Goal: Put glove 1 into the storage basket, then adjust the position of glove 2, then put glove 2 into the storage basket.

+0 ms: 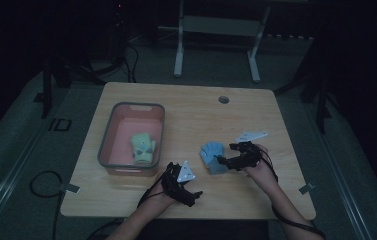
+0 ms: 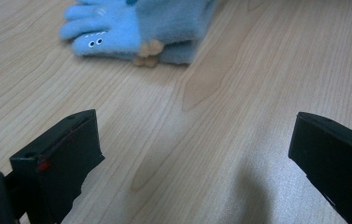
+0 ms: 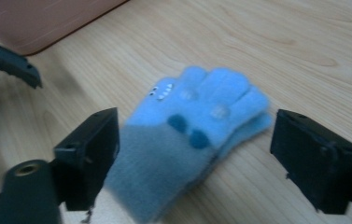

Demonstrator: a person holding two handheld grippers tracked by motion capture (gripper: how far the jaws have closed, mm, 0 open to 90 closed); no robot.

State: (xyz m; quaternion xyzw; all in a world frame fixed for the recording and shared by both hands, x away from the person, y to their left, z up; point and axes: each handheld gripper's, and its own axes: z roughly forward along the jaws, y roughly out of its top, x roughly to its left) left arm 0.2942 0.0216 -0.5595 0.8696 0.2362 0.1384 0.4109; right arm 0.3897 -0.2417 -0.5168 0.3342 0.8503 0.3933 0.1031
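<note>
fuzzy fleece blue gloves (image 3: 197, 135) lie on a smooth, matt wood-grain table (image 3: 304, 42); the bin (image 1: 107, 142) looks plastic.

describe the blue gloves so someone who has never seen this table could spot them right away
On the wooden table, look right of the pink bin, just ahead of the right gripper. The blue gloves lie stacked there on bare wood. Unlike the green gloves in the bin, they are blue with grey cuffs.
</note>
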